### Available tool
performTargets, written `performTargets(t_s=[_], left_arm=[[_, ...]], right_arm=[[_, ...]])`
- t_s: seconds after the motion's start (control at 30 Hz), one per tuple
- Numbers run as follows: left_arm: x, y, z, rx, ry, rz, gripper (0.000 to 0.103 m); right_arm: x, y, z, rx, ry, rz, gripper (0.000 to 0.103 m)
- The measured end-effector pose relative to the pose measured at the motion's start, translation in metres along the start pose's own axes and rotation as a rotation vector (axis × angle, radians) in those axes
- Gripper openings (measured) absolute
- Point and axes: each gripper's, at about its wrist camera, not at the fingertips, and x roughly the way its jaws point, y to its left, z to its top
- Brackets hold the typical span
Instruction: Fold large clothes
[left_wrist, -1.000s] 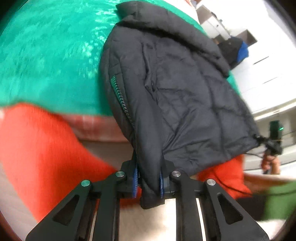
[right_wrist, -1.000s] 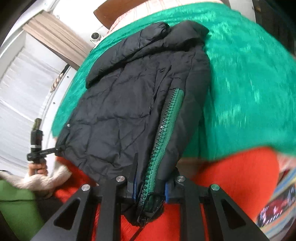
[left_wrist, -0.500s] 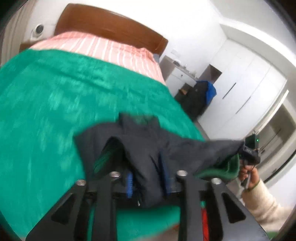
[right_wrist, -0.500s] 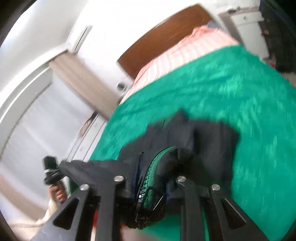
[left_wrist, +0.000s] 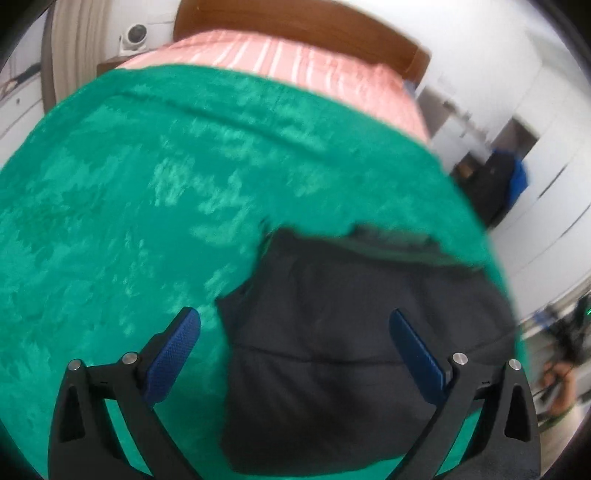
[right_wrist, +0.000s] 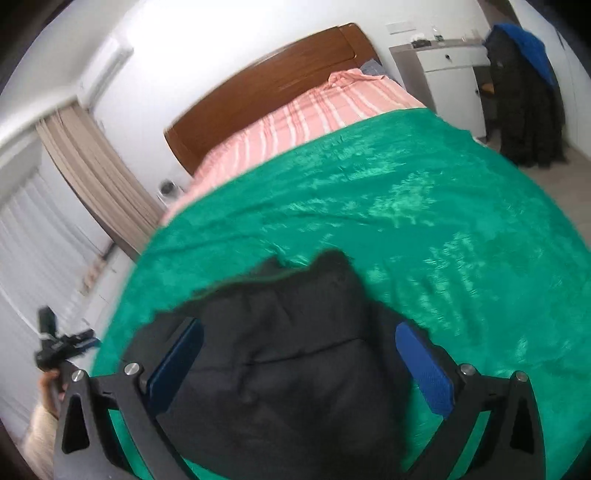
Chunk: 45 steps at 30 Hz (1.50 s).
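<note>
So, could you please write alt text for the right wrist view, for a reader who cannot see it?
The open right gripper hovers over a black padded jacket lying on a green blanket on a bed. Behind are a pink striped sheet and a wooden headboard.

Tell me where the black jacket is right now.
The black jacket lies folded on the green blanket near the foot edge of the bed, low in both wrist views, just beyond the open jaws of each gripper, far from the pink striped sheet.

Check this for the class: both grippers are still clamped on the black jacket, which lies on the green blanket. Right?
Not quite. Both wrist views show the left gripper and right gripper open, jaws wide apart, released. The black jacket does lie on the green blanket.
</note>
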Motion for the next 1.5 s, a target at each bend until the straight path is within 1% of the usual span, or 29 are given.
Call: performTargets(t_s=[0.1, 0.13, 0.2, 0.23, 0.27, 0.3, 0.33, 0.37, 0.4, 0.43, 0.5, 0.57, 0.63, 0.67, 0.7, 0.73, 0.77, 0.8, 0.83, 0.87, 0.93, 0.97, 1.0, 1.03, 1.07, 1.17, 1.3, 1.4, 1.5], left_arm=[[0.039, 0.011, -0.016, -0.003, 0.079, 0.099, 0.102], [0.050, 0.016, -0.021, -0.019, 0.097, 0.098, 0.102], [0.069, 0.023, -0.032, -0.075, 0.131, 0.072, 0.101], [0.074, 0.024, -0.036, -0.101, 0.132, 0.054, 0.096], [0.075, 0.025, -0.042, -0.123, 0.111, 0.014, 0.073], [0.073, 0.023, -0.044, -0.127, 0.095, -0.034, 0.045], [0.069, 0.019, -0.045, -0.117, 0.078, -0.037, 0.041], [0.062, 0.012, -0.045, -0.085, 0.052, -0.002, 0.030], [0.053, 0.004, -0.042, -0.055, 0.029, 0.015, 0.022], [0.044, 0.001, -0.040, -0.040, 0.004, 0.026, 0.019], [0.026, -0.002, -0.036, -0.038, -0.068, 0.030, 0.016], [0.021, -0.004, -0.036, -0.048, -0.119, 0.052, 0.017], [0.044, -0.004, -0.037, -0.035, -0.082, 0.120, 0.036], [0.060, -0.003, -0.041, -0.022, -0.037, 0.156, 0.054], [0.069, -0.002, -0.047, -0.026, -0.016, 0.173, 0.062], [0.068, 0.001, -0.051, -0.046, -0.030, 0.177, 0.066], [0.062, 0.004, -0.055, -0.080, -0.053, 0.170, 0.074], [0.053, 0.008, -0.059, -0.112, -0.068, 0.151, 0.081], [0.046, 0.011, -0.062, -0.127, -0.081, 0.129, 0.082], [0.036, 0.014, -0.066, -0.128, -0.101, 0.106, 0.082], [0.020, 0.015, -0.070, -0.097, -0.148, 0.116, 0.084], [0.009, 0.014, -0.074, -0.077, -0.173, 0.131, 0.086], [-0.003, 0.012, -0.080, -0.052, -0.199, 0.137, 0.088], [-0.010, 0.009, -0.085, -0.030, -0.219, 0.141, 0.090], [-0.018, 0.002, -0.091, 0.004, -0.237, 0.149, 0.092], [-0.024, -0.020, -0.095, 0.082, -0.234, 0.151, 0.092], [-0.024, -0.076, -0.086, 0.184, -0.224, 0.088, 0.093], [-0.018, -0.113, -0.070, 0.217, -0.234, 0.047, 0.094], [-0.007, -0.147, -0.050, 0.243, -0.254, 0.015, 0.095]], right_arm=[[0.031, 0.003, 0.001, -0.055, 0.077, -0.032, 0.103], [0.043, 0.002, 0.001, -0.064, 0.106, -0.042, 0.103], [0.081, -0.006, -0.005, -0.064, 0.200, -0.117, 0.102], [0.094, -0.011, -0.010, -0.041, 0.230, -0.142, 0.097], [0.105, -0.019, -0.018, 0.026, 0.238, -0.098, 0.073], [0.106, -0.021, -0.022, 0.051, 0.220, -0.097, 0.065], [0.103, -0.019, -0.023, 0.049, 0.192, -0.118, 0.052], [0.094, -0.009, -0.022, -0.007, 0.148, -0.150, 0.037], [0.086, 0.001, -0.022, -0.063, 0.117, -0.173, 0.032], [0.072, 0.015, -0.020, -0.145, 0.063, -0.210, 0.028], [0.051, 0.030, -0.017, -0.227, -0.028, -0.224, 0.026], [0.043, 0.036, -0.011, -0.243, -0.078, -0.232, 0.026], [0.060, 0.029, -0.008, -0.227, -0.035, -0.253, 0.027], [0.080, 0.019, -0.012, -0.205, 0.025, -0.277, 0.033], [0.093, 0.014, -0.017, -0.188, 0.075, -0.276, 0.038], [0.101, 0.009, -0.023, -0.170, 0.113, -0.262, 0.047], [0.101, 0.006, -0.029, -0.155, 0.108, -0.253, 0.051], [0.091, 0.005, -0.035, -0.147, 0.062, -0.258, 0.053], [0.081, 0.005, -0.039, -0.143, 0.030, -0.257, 0.063], [0.065, 0.005, -0.044, -0.142, -0.015, -0.259, 0.079], [0.032, 0.010, -0.057, -0.148, -0.118, -0.276, 0.088], [0.015, 0.020, -0.065, -0.143, -0.172, -0.281, 0.089], [0.001, 0.022, -0.074, -0.133, -0.209, -0.276, 0.091], [-0.012, 0.023, -0.084, -0.123, -0.242, -0.266, 0.097], [-0.030, 0.026, -0.104, -0.111, -0.283, -0.249, 0.100], [-0.046, 0.032, -0.145, -0.117, -0.313, -0.240, 0.100], [-0.056, 0.030, -0.200, -0.147, -0.300, -0.246, 0.100], [-0.062, 0.030, -0.224, -0.202, -0.300, -0.243, 0.100], [-0.054, 0.031, -0.227, -0.270, -0.289, -0.244, 0.100]])
